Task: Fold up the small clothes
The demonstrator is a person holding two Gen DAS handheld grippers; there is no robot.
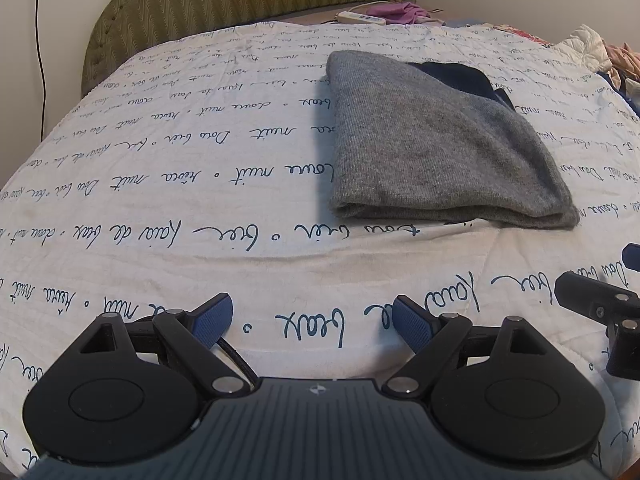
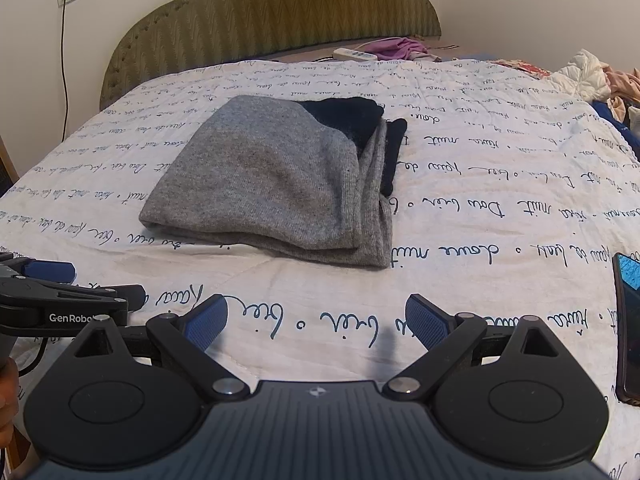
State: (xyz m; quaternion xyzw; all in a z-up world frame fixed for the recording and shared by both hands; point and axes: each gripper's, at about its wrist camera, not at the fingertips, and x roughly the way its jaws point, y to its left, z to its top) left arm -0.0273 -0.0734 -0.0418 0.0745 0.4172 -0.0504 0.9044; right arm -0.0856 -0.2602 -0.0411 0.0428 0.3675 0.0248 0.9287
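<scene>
Folded grey garment (image 1: pixel 444 144) lying on the script-printed quilt (image 1: pixel 200 184), right of centre in the left wrist view and centre-left in the right wrist view (image 2: pixel 276 184); a black inner layer (image 2: pixel 348 120) shows at its upper right corner, and the stacked grey edges run down its right side. Left gripper (image 1: pixel 310 320), at the bottom of its frame, rests low over bare quilt with its 2 jaws spread wide and nothing between them. Right gripper (image 2: pixel 316 322), likewise at the bottom of its frame, has its jaws spread and empty; both grippers sit near the garment but apart from it. A dark phone (image 2: pixel 628 328) lies at the right edge of the right wrist view; a loose pile of clothes (image 2: pixel 592 76) occupies the upper right, and a power strip (image 2: pixel 354 54) sits by the headboard (image 2: pixel 276 16). The fold appears largely complete. Risks from here: a pinch on the near edge could catch only the top layer and peel the stack open; a deep pinch could gather quilt with the knit; a rightward sweep could strike the phone.
</scene>
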